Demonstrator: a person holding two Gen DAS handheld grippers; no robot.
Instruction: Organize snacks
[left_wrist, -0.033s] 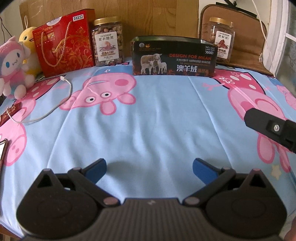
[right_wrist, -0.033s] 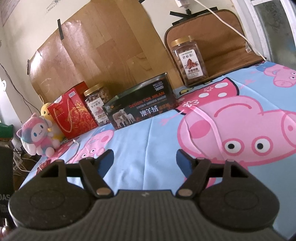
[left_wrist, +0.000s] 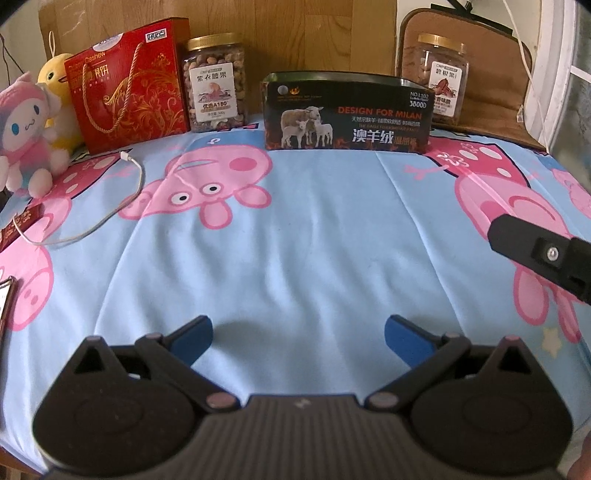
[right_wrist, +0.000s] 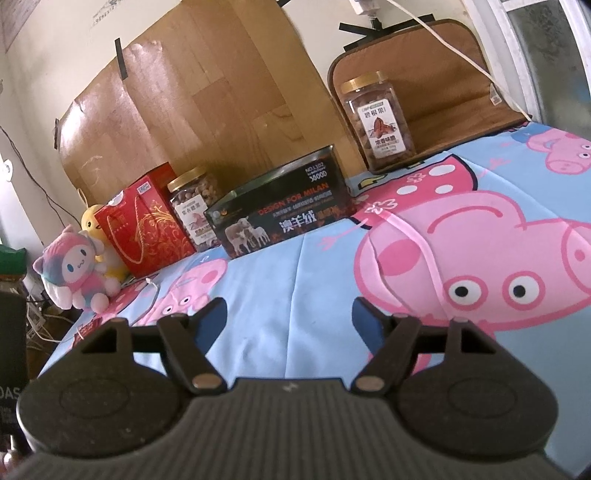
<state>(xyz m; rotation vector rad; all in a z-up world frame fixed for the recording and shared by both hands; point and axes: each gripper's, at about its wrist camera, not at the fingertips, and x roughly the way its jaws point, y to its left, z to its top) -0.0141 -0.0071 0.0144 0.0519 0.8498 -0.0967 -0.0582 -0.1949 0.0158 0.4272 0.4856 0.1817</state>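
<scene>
Gold-lidded clear plastic jars (left_wrist: 216, 83) (left_wrist: 441, 79) of nuts flank a black box (left_wrist: 347, 112); left gripper (left_wrist: 297, 334) and right gripper (right_wrist: 290, 319) gape wide, empty.

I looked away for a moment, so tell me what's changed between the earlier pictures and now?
Nothing visibly changed. Both hand-held grippers, left and right, are open and empty over the bedsheet, and the two nut jars, the red gift box and the black box stand at the back as they were.
</scene>
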